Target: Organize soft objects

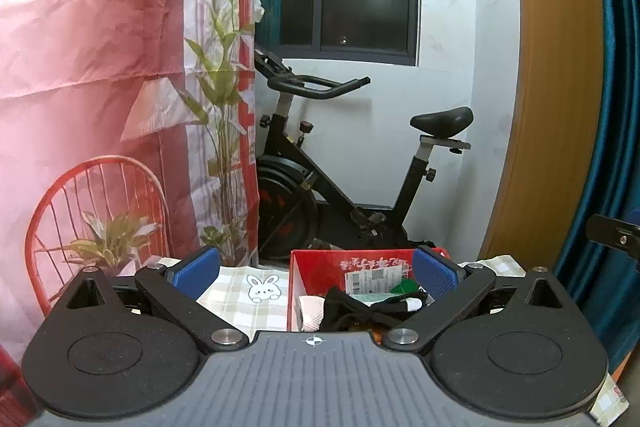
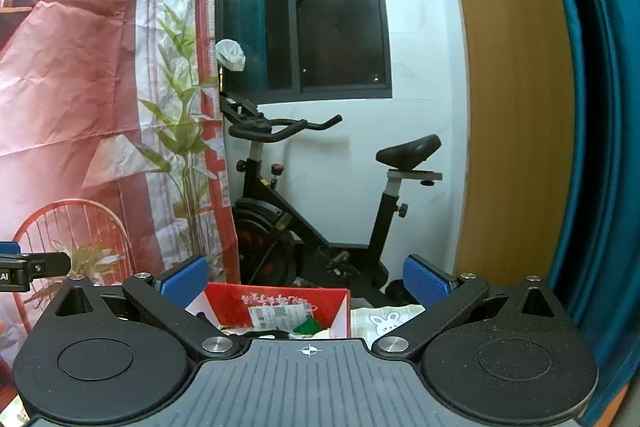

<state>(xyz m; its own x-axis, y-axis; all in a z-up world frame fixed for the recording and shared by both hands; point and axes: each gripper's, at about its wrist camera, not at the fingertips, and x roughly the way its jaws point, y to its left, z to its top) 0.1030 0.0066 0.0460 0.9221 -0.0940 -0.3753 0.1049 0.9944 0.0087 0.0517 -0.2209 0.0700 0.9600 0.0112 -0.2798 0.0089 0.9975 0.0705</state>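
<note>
red box (image 1: 320, 267) on a beige checked cloth (image 1: 240, 303) with a white rabbit print; black exercise bike (image 1: 320, 179), teal curtain (image 1: 616, 107).

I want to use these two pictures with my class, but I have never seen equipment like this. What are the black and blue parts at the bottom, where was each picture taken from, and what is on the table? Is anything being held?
There is no robot here. A person holds a two-finger gripper in each hand, and each gripper carries a wide-angle camera that looks forward along its fingers. One picture comes from the left gripper, the other from the right gripper. The black arms tipped with blue pads are the fingers.

Both grippers are open and hold nothing.

Ahead, on a checked cloth with a rabbit drawing, stands a red box. In it lie a black fabric item, something white and something green. Behind stand an exercise bike and a printed backdrop.
</note>
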